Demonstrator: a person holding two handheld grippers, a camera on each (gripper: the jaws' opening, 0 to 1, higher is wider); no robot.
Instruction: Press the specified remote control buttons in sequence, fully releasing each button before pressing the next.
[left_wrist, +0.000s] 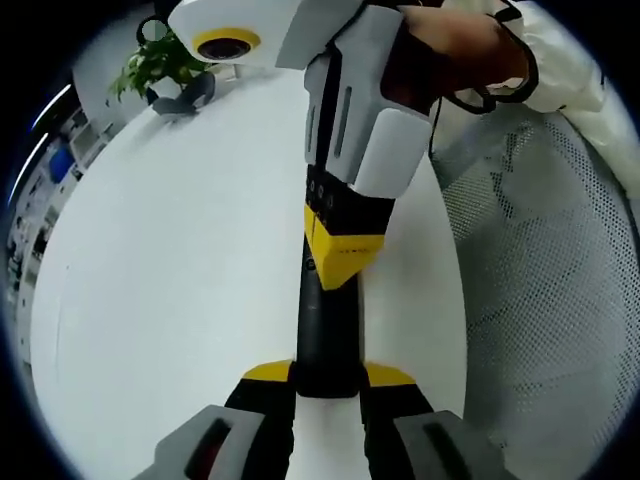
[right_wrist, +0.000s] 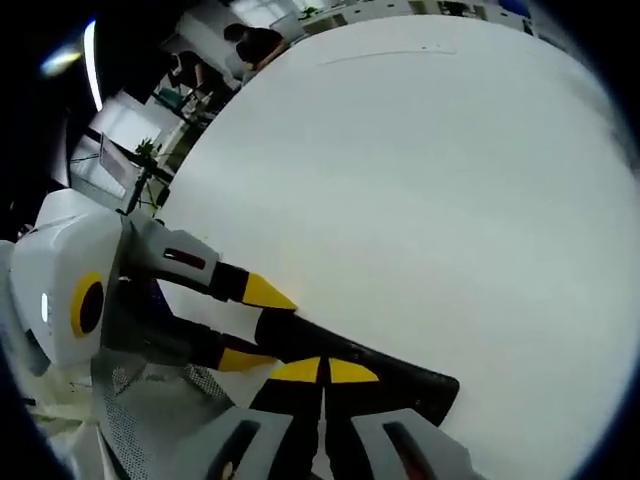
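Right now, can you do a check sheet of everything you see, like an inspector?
Surface: white table, bare where it shows.
Job's things: black remote, lying on the table.
Clutter: small grey thing beside a potted plant at the far edge.
Grippers: left tongs shut on one end of the remote; right tongs shut, yellow tips together on the remote's top, held by a hand.
Cables: thin black cord looped at that hand.
Surroundings: mesh chair next to the table; people and shelves beyond it.
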